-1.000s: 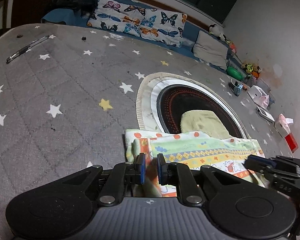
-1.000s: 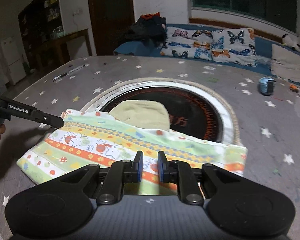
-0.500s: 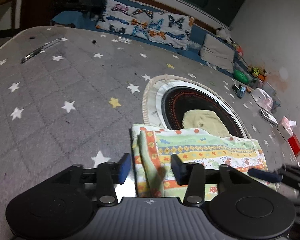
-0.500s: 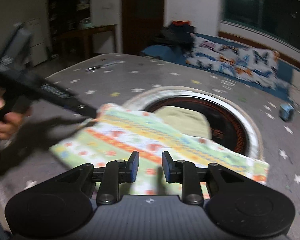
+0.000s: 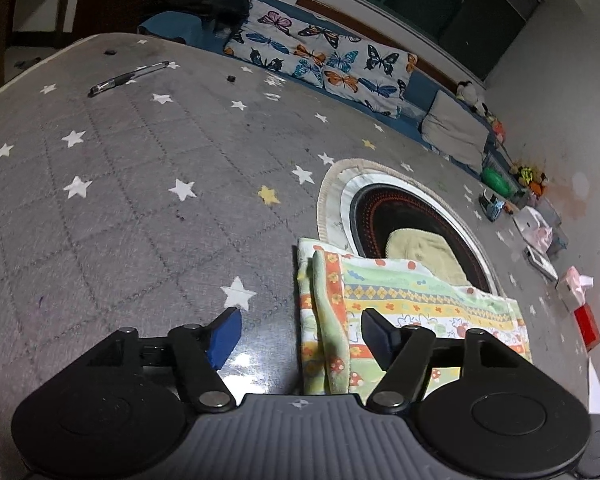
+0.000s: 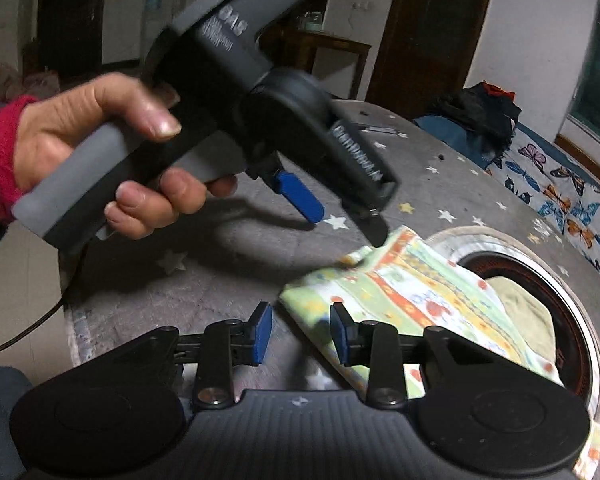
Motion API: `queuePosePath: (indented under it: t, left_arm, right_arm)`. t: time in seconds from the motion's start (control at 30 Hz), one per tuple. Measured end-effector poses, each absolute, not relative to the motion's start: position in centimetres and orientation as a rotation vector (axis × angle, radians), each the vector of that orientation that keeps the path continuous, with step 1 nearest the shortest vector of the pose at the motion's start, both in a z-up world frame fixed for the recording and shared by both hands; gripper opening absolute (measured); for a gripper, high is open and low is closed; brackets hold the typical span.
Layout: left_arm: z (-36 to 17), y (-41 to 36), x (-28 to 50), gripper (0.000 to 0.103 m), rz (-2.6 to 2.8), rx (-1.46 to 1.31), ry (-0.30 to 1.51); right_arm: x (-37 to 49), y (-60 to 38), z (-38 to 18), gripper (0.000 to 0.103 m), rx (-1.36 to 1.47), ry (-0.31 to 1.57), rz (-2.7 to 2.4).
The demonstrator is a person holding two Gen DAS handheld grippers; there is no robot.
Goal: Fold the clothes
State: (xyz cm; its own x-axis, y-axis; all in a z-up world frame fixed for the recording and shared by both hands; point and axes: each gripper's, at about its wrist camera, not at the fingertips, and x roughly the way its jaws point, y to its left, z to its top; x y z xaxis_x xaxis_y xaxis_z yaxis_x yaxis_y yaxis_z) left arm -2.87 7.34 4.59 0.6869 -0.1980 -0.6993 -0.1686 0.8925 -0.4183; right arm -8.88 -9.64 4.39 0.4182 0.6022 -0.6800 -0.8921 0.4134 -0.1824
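Grey star-print table cover fills most of both views. Beyond the left gripper, ahead and to its right, sits the round dark hotplate inset with a pale yellow-green cloth on it.

The patterned garment lies folded flat, overlapping the near rim of the inset. Its long axis runs crosswise to the left gripper, stretching off to the right. The short folded edge, with a loose green strip, lies straight ahead between the jaw lines.

Left gripper: jaws opening, wide apart, nothing pinched. One pad is over bare table, the other over the garment.

Right gripper: jaws opening, moderately apart. The garment's near corner lies just ahead of the gap, cloth passing under the right-hand finger. It looks unclamped, though the frame is blurred.

In the right wrist view the person's hand holds the left gripper body up and to the left, its lower tip at or just over the garment's far corner; I cannot tell whether it touches.

Judgement: the fold looks released and a new grasp comes next. Both grippers sit at the same short end, the right nearer the corner. Each tool could get in the other's way.

Far clutter: pen, butterfly cushions, small boxes well off to the right.
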Motion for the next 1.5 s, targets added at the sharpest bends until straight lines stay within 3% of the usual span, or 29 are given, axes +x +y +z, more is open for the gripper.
queuePosePath:
  t: [0.2, 0.37, 0.77, 0.87, 1.0, 1.13, 1.37, 1.5]
  left_arm:
    - [4.2, 7.1, -2.6, 0.076, -0.039, -0.537, 0.845]
    - [4.1, 7.0, -2.3, 0.076, -0.047, -0.584, 0.855]
    - [3.4, 6.9, -1.3, 0.079, -0.033, -0.802, 0.869]
    - [2.8, 6.5, -0.9, 0.067, -0.044, -0.849, 0.882]
    - [2.2, 6.0, -0.4, 0.020, -0.046, -0.870, 0.898]
    - [1.7, 5.7, -0.3, 0.013, -0.032, -0.844, 0.902]
    - [1.8, 5.2, -0.4, 0.012, -0.035, -0.796, 0.892]
    - [1.9, 5.0, -0.5, 0.012, -0.035, -0.773, 0.888]
  right_arm:
    - [-8.9, -8.0, 3.2, 0.030, -0.645, 0.560, 0.969]
    - [-8.2, -8.1, 3.6, 0.012, -0.598, 0.580, 0.936]
    - [-6.1, -11.3, 7.5, 0.008, -0.350, 0.558, 0.910]
    - [-6.0, -12.0, 7.9, 0.008, -0.318, 0.550, 0.906]
    - [-6.1, -12.4, 7.7, 0.008, -0.308, 0.560, 0.923]
    - [-5.9, -12.8, 7.2, 0.008, -0.284, 0.584, 0.946]
    - [-3.9, -17.5, 7.5, 0.009, -0.231, 0.590, 0.807]
    - [-1.2, -22.0, 7.0, 0.019, -0.201, 0.614, 0.625]
